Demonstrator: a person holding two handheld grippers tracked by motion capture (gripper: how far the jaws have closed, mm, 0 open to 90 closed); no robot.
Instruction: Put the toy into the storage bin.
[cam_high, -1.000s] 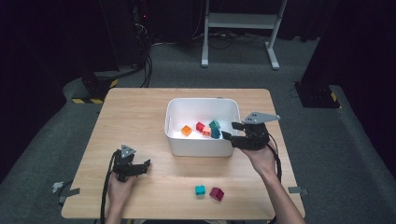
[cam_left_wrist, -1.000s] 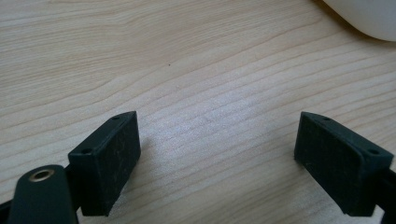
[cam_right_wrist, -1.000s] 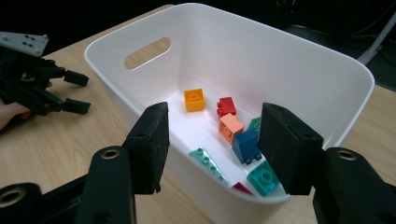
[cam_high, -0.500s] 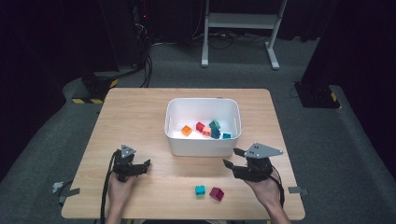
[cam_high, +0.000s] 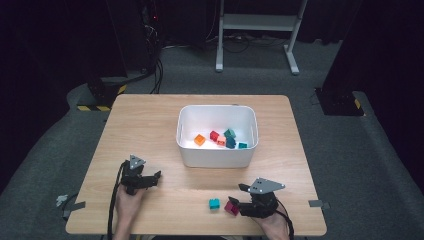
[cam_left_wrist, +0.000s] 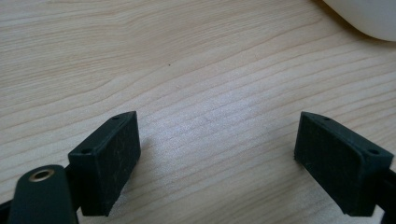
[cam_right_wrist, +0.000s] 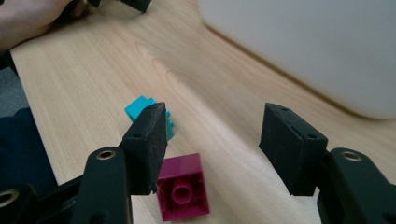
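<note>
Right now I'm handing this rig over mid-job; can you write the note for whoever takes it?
Right gripper: jaws open, empty, low over the table's near edge by the magenta block.
Left gripper: jaws open, empty, resting on bare wood, apart from the blocks.
Things: magenta block and teal block lie side by side on the table in front of the white bin.
Done: several blocks, orange, red, green and teal among them, lie in the bin.
Left: likely grasp the magenta block, drop it in the bin, then the teal one.

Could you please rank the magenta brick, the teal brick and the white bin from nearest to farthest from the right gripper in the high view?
1. Magenta brick, just left of the right gripper.
2. Teal brick, farther left.
3. White bin, beyond, mid-table.
</note>
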